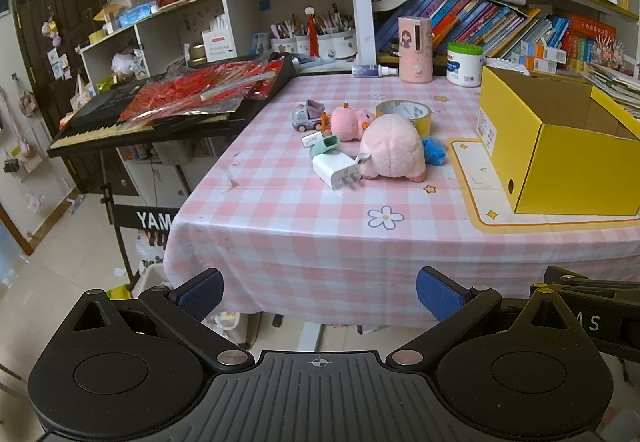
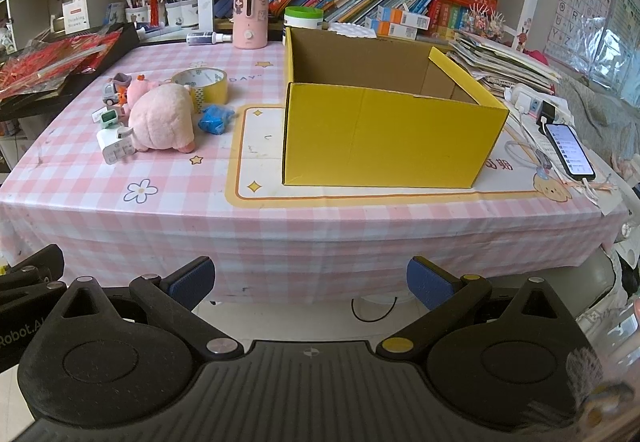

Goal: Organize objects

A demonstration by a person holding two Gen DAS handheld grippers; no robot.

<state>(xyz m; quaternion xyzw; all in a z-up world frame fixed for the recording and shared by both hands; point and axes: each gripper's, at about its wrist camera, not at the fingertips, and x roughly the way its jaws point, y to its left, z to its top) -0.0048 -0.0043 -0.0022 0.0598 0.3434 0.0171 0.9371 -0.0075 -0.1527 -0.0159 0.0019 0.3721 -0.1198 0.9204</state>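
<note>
Left wrist view: the left gripper (image 1: pixel 319 296) hangs short of the table (image 1: pixel 280 242), jaws spread wide and empty. Nothing looks started yet; the first step is probably a reach to the clutter near the table's middle: plush (image 1: pixel 394 146), charger (image 1: pixel 334 168), tape (image 1: pixel 406 114), toy truck (image 1: pixel 306 116).

Right wrist view: the right gripper (image 2: pixel 310 278) is also agape, holding nothing. The yellow box (image 2: pixel 384 138) (open, seemingly empty) sits right of the pile, the likely destination.

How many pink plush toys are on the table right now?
2. The large pink plush lies at the front of the pile beside the white charger; the small pink plush sits behind it, next to the toy truck. Others may be hidden.
</note>
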